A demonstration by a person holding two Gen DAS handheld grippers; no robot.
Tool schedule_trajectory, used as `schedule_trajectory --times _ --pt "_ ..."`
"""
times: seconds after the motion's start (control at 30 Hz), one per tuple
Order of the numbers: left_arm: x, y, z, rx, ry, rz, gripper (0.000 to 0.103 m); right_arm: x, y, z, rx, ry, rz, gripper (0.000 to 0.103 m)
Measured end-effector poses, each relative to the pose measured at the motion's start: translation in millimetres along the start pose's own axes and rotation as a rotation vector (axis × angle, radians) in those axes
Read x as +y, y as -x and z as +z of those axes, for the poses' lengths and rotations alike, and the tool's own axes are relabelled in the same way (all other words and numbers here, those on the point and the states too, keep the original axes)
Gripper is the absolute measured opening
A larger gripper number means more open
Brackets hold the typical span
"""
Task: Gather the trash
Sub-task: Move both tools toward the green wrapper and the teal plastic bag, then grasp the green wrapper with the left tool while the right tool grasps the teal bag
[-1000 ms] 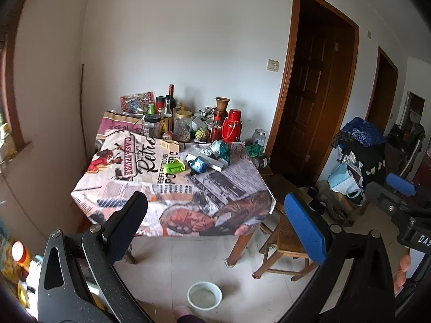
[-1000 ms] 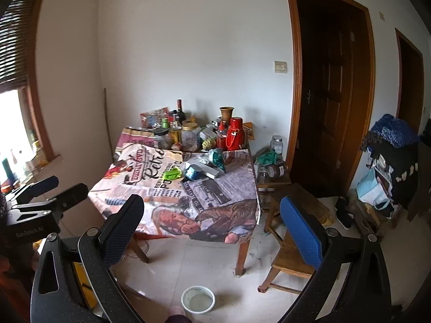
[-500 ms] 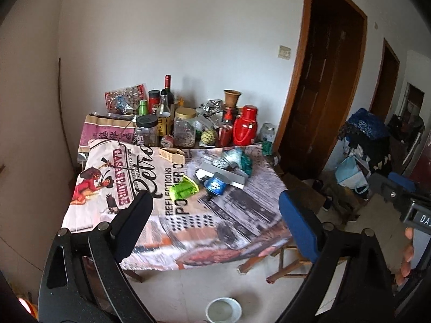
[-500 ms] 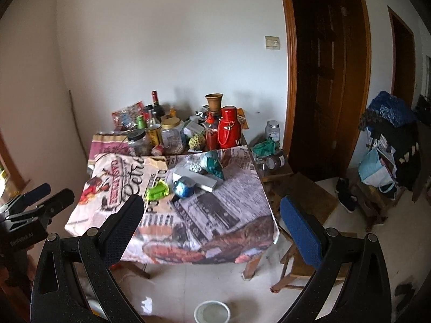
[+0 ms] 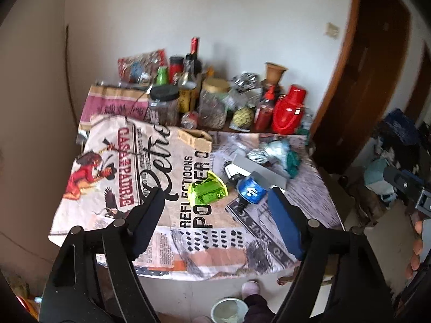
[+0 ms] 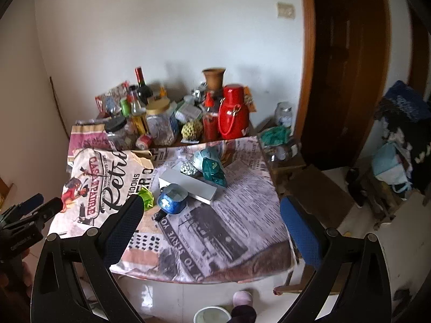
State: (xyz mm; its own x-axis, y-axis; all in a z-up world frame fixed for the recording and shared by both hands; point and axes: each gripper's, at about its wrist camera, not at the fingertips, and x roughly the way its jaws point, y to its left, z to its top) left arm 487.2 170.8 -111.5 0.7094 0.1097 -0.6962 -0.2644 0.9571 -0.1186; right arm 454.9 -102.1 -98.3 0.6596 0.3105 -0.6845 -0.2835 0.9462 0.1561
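Trash lies scattered mid-tabletop: a crumpled green wrapper (image 5: 208, 191), a blue squashed can (image 5: 252, 189) just to its right, a flat grey box (image 5: 258, 171) touching the can from behind, and a teal wrapper (image 6: 212, 171) at the box's far end. A small silvery foil ball (image 6: 188, 167) sits beside the teal wrapper on the box; what it is made of I cannot really tell. The tabletop (image 6: 242, 215) is covered with a printed cloth, and its near edge hangs over so the legs are mostly hidden.

My left hand-held gripper (image 5: 218, 215) hangs above the near part of the cloth, jaws apart with nothing between them; they have just been closing a little. Its right finger overlaps the can's edge in my left view, yet whether it touches is unclear. My right hand-held gripper (image 6: 210, 220) is spread wide and empty too, above the near cloth.

At the back stand jars, bottles and a red thermos (image 6: 233, 115), blurred and crowding each other, so labels are unreadable. A white bowl (image 6: 212, 315) on the floor is cut off by the bottom edge of the right view, next to a slipper toe (image 6: 242, 298).
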Motion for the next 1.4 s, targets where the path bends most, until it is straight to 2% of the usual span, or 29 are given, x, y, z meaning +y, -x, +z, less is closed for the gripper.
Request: schedule_trajectory --times 0.17,0.3,0.5,0.73,0.8,0.87,1.03,1.07,1.13,1.2,1.23,1.33,1.37,1.4 --pt "-1.5 -61.2 11.0 0.098 0.069 0.106 0.079 -10.2 -63.6 27.0 0.11 0.048 0.048 0.1" --pt "3.6 -126.4 9.0 0.238 0.12 0.18 0.079 -16.4 -115.1 43.1 0.185 0.073 0.08 0.1" --pt "19.7 -200.9 -10.3 0.382 0.248 0.16 0.079 -29.8 -195.0 53.2 0.325 0.084 0.135 0.1" --pt "44.4 -244.0 -28.6 0.462 0.413 0.145 0.079 -31.4 -255.6 55.2 0.431 0.097 0.158 0.099" --pt "51.4 -247.7 -31.4 0.458 0.47 0.136 0.079 -31.1 -267.2 55.9 0.451 0.099 0.16 0.098" --pt "57.4 -250.0 -34.5 0.451 0.523 0.123 0.079 -30.0 -278.0 54.9 0.475 0.109 0.157 0.092" --pt "64.2 -256.7 -43.1 0.454 0.602 0.067 0.078 -27.0 -289.9 53.2 0.499 0.13 0.167 0.068" --pt "62.5 -254.0 -43.1 0.439 0.593 0.073 0.078 -26.3 -290.5 52.6 0.5 0.137 0.17 0.065" --pt "58.6 -255.8 -42.0 0.435 0.568 0.083 0.078 -26.9 -291.7 51.6 0.506 0.138 0.171 0.049" --pt "52.8 -257.0 -40.4 0.421 0.539 0.096 0.076 -26.2 -292.4 50.9 0.506 0.137 0.162 0.042" --pt "49.3 -257.5 -39.5 0.414 0.519 0.106 0.075 -26.5 -291.0 50.4 0.498 0.136 0.154 0.035" --pt "40.9 -261.4 -36.4 0.408 0.442 0.135 0.053 -25.9 -284.5 50.0 0.475 0.141 0.138 0.028" --pt "37.8 -264.4 -34.7 0.41 0.427 0.131 0.039 -26.0 -280.1 50.1 0.463 0.143 0.137 0.027" --pt "36.8 -266.9 -33.4 0.418 0.417 0.123 0.019 -24.9 -277.0 50.4 0.453 0.143 0.135 0.026"
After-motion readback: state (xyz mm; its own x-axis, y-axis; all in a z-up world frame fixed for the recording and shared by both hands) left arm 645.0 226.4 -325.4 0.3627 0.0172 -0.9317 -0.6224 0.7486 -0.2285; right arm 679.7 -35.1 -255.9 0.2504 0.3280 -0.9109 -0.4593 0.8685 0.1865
